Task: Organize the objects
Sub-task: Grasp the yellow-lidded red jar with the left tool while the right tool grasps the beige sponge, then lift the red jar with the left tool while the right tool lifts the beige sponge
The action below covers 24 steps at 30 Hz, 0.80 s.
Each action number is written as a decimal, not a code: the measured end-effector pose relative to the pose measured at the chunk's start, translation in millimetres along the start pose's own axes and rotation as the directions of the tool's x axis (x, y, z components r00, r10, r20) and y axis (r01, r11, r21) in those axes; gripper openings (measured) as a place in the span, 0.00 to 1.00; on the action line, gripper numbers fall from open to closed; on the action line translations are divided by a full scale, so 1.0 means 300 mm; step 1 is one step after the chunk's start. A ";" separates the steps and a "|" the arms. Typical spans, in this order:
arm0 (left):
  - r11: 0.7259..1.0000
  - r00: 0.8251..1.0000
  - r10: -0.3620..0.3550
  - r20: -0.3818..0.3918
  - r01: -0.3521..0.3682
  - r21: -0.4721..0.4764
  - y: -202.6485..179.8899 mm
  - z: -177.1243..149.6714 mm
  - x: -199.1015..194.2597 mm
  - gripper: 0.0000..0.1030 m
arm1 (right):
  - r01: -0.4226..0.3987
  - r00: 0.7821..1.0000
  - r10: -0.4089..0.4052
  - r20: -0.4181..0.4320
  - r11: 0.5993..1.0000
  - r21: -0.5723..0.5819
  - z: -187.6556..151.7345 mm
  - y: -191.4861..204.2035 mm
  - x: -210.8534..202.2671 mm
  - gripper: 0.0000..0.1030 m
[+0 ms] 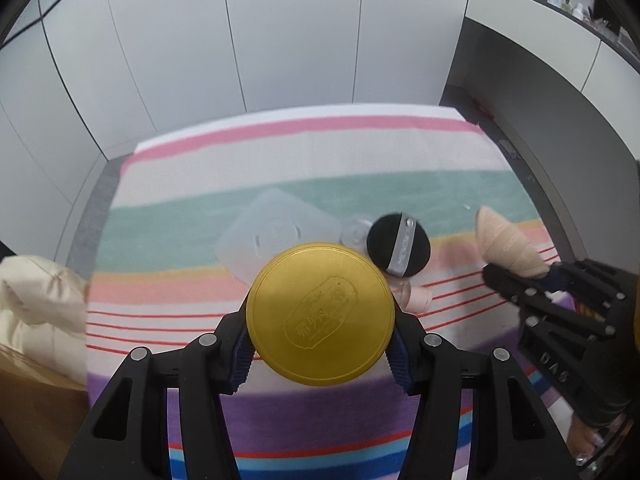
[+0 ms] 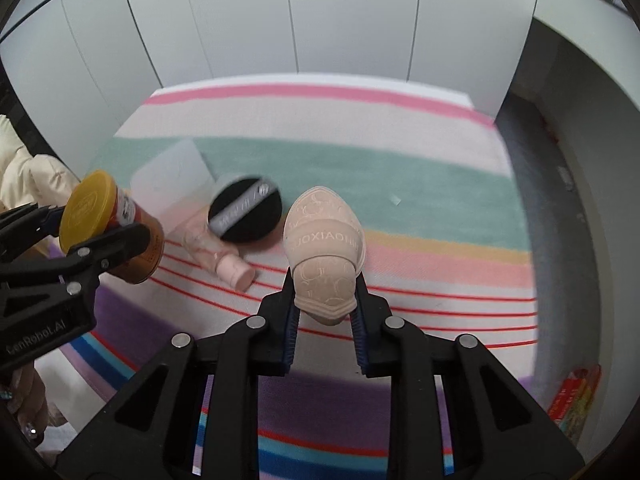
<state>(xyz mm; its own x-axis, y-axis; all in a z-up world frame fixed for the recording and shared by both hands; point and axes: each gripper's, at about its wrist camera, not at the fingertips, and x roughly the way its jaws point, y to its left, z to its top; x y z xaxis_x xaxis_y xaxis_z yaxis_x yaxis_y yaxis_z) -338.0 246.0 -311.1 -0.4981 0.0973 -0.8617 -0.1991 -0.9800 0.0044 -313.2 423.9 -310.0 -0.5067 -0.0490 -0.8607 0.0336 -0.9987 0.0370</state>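
Both grippers point steeply down over the striped cloth (image 2: 420, 184): left gripper (image 1: 320, 340) clamps the gold-lidded jar (image 1: 320, 312), right gripper (image 2: 325, 300) pinches the beige puff (image 2: 324, 248). White panels (image 1: 288, 32) behind.

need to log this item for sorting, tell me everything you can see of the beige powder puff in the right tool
The beige powder puff is a soft, teardrop-shaped pad of velvety fabric embossed with faint circles. A matching band printed with letters crosses its middle. The right tool is shut on its lower end, blue pads pressing both sides. It is held above the striped cloth, pointed end away from the camera, and touches nothing else.
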 end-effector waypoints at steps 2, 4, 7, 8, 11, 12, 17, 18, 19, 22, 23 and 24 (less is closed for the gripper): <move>1.000 1.000 0.021 0.013 -0.021 -0.001 0.006 0.019 -0.041 0.55 | 0.014 1.000 -0.014 0.015 1.000 0.010 0.027 0.001 -0.053 0.23; 1.000 0.999 0.030 0.033 -0.030 -0.005 0.015 0.039 -0.091 0.54 | 0.019 0.999 -0.019 0.030 1.000 0.019 0.047 0.006 -0.108 0.22; 0.999 0.997 0.041 0.064 -0.040 -0.017 0.035 0.070 -0.174 0.55 | 0.039 0.998 -0.041 0.058 0.999 0.031 0.086 0.005 -0.190 0.22; 0.999 0.996 0.046 0.075 -0.044 -0.020 0.038 0.080 -0.199 0.54 | 0.040 0.997 -0.042 0.063 0.999 0.036 0.102 0.002 -0.218 0.22; 0.998 0.992 0.060 0.112 -0.058 -0.022 0.043 0.114 -0.296 0.55 | 0.045 0.995 -0.049 0.087 0.998 0.050 0.138 0.009 -0.306 0.22; 0.998 0.990 0.065 0.123 -0.062 -0.022 0.043 0.124 -0.327 0.55 | 0.045 0.994 -0.049 0.094 0.998 0.052 0.149 0.013 -0.335 0.22; 0.998 0.982 0.064 0.176 -0.060 -0.030 0.054 0.188 -0.500 0.55 | 0.049 0.988 -0.053 0.144 0.998 0.029 0.219 0.049 -0.508 0.22; 0.998 0.981 0.066 0.183 -0.061 -0.032 0.058 0.200 -0.531 0.55 | 0.047 0.987 -0.051 0.154 0.998 0.031 0.236 0.053 -0.542 0.22; 0.997 0.979 0.066 0.192 -0.060 -0.038 0.065 0.214 -0.574 0.55 | 0.043 0.985 -0.048 0.165 0.998 0.035 0.253 0.058 -0.578 0.22; 0.998 0.976 0.046 0.214 -0.036 -0.050 0.083 0.244 -0.680 0.55 | 0.057 0.984 -0.064 0.169 0.997 0.044 0.295 0.079 -0.670 0.22; 0.998 0.973 0.051 0.224 -0.040 -0.055 0.086 0.252 -0.724 0.55 | 0.058 0.983 -0.065 0.172 0.997 0.045 0.303 0.089 -0.704 0.22; 0.997 0.971 0.060 0.232 -0.047 -0.059 0.089 0.259 -0.756 0.55 | 0.058 0.982 -0.065 0.176 0.997 0.044 0.308 0.096 -0.728 0.22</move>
<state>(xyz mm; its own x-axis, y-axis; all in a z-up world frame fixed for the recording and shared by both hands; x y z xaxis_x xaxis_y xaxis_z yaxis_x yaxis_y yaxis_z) -295.8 211.2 -76.1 -0.6914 0.0761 -0.7185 -0.1252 -0.9920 0.0153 -281.2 404.7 -74.1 -0.6517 0.0147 -0.7584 -0.0339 -0.9994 0.0097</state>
